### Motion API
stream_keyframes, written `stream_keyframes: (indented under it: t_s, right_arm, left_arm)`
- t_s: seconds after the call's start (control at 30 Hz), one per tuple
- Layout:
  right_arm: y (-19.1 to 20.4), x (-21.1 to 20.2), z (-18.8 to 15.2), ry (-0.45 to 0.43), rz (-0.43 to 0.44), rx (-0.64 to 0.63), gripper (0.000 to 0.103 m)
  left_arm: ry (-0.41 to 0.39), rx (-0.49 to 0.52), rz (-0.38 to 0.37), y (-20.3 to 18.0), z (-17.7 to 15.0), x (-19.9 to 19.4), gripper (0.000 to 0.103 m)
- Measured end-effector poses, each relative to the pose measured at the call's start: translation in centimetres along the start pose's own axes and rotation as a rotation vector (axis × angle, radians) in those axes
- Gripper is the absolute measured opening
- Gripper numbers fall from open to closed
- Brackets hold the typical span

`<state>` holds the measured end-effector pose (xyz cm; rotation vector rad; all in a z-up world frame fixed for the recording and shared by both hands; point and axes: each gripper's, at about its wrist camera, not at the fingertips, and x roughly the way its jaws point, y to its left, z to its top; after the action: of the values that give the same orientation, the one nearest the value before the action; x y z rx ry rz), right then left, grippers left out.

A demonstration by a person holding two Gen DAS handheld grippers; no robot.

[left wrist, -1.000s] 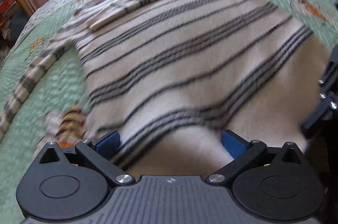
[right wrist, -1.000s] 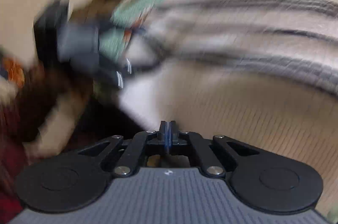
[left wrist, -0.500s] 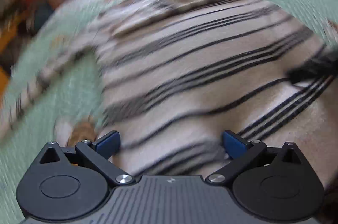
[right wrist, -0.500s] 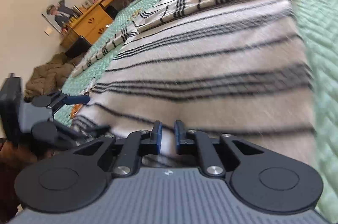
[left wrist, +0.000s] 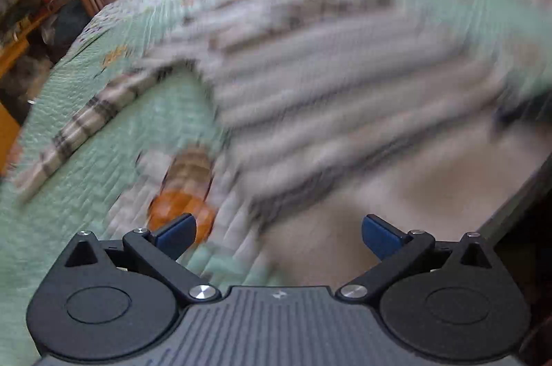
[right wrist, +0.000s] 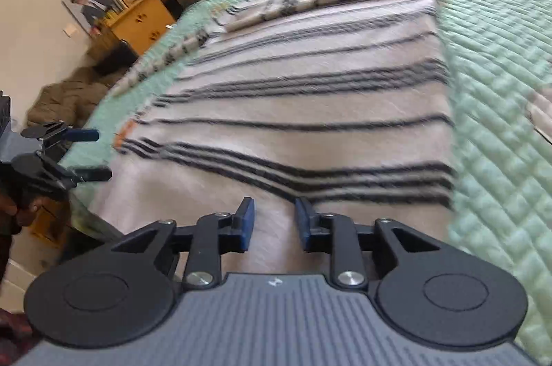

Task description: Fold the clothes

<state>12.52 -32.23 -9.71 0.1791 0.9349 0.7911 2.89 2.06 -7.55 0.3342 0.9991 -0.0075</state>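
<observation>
Right wrist view shows the right gripper [right wrist: 274, 222] a little apart, jaws just opening, holding nothing, over the striped sweater [right wrist: 310, 110]; next, I think, grab the hem at 6 o'clock.

Bare quilt [right wrist: 500, 62] beside sweater [right wrist: 310, 96]

Your right gripper [right wrist: 274, 221] points forward and downward; its jaws have just been opening and stand slightly apart with nothing gripped between them. Your left gripper [right wrist: 88, 155] sits at nine o'clock from it, jaws spread wide and empty, blue fingertips [left wrist: 176, 229] showing.
</observation>
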Motion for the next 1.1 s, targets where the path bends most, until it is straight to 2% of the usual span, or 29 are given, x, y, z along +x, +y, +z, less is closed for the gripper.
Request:
stream_keyframes:
  t_s: [0.03, 0.07, 0.1, 0.17, 0.2, 0.23, 0.3, 0.43, 0.53, 0.63, 0.73, 0.83, 0.87, 0.93, 0.97, 1.0, 1.1]
  right_arm:
    - [-0.6, -0.5, -0.2, 0.003, -0.025, 0.017, 0.006]
    - [-1.2, -1.2, -0.3, 0.006, -0.067, 0.042, 0.0]
    - [-1.7, -2.0, -0.5, 0.007, -0.099, 0.053, 0.0]
    - [-1.5, -2.8, -0.8, 0.009, -0.104, 0.067, 0.0]
    - [-1.2, -3.1, -0.8, 0.003, -0.095, 0.068, 0.006]
    - [-0.9, -3.5, -0.8, -0.002, -0.087, 0.07, 0.007]
    - [-0.3, -4.2, -0.9, -0.013, -0.07, 0.072, 0.019]
    - [1.3, -2.6, 0.4, -0.046, -0.006, 0.023, 0.03]
    - [1.3, -1.7, 0.3, -0.034, -0.013, 0.016, 0.033]
    - [-0.2, -1.9, -0.7, -0.028, -0.029, 0.053, 0.032]
    - [-2.1, -3.1, -1.4, -0.037, -0.038, 0.139, 0.029]
    - [-2.9, -4.1, -1.0, -0.037, -0.044, 0.221, 0.03]
    - [-2.6, -4.0, -0.5, -0.037, -0.049, 0.226, 0.031]
    - [-1.1, -3.1, 0.9, -0.052, -0.038, 0.186, 0.041]
    - [-0.3, -2.6, 1.7, -0.06, -0.032, 0.165, 0.05]
    - [0.7, -1.8, 2.6, -0.071, -0.003, 0.142, 0.054]
    - [3.3, 1.7, 5.3, -0.076, 0.087, 0.098, 0.055]
  left_arm:
    - [0.019, -0.012, 0.02, 0.4, -0.8, 0.5, 0.103]
    - [0.037, -0.054, 0.001, 1.2, -1.3, 0.4, 0.103]
    - [0.054, -0.107, -0.032, 2.3, -1.6, 0.1, 0.103]
    - [0.055, -0.17, -0.059, 3.6, -2.0, -0.4, 0.103]
    - [0.05, -0.183, -0.064, 3.9, -2.0, -0.7, 0.101]
    - [0.038, -0.185, -0.066, 4.0, -1.8, -1.1, 0.1]
    - [-0.01, -0.173, -0.074, 3.6, -1.0, -1.8, 0.1]
    - [-0.097, -0.138, -0.076, 1.6, 1.2, -2.0, 0.102]
    - [-0.079, -0.119, -0.063, 0.1, 2.7, 0.1, 0.102]
    - [0.011, -0.119, -0.081, -0.8, 2.2, 2.3, 0.103]
    - [0.011, -0.224, -0.132, 1.5, 0.8, 1.8, 0.103]
    - [0.018, -0.324, -0.121, 3.9, -0.3, 1.6, 0.103]
    - [0.02, -0.347, -0.117, 4.5, -0.5, 1.5, 0.103]
    - [0.008, -0.386, -0.119, 5.7, -0.5, 1.1, 0.102]
    - [-0.004, -0.406, -0.117, 6.3, -0.4, 1.0, 0.102]
    - [-0.019, -0.431, -0.104, 7.0, -0.1, 0.9, 0.102]
    - [-0.035, -0.514, -0.063, 9.4, 0.8, 1.0, 0.102]
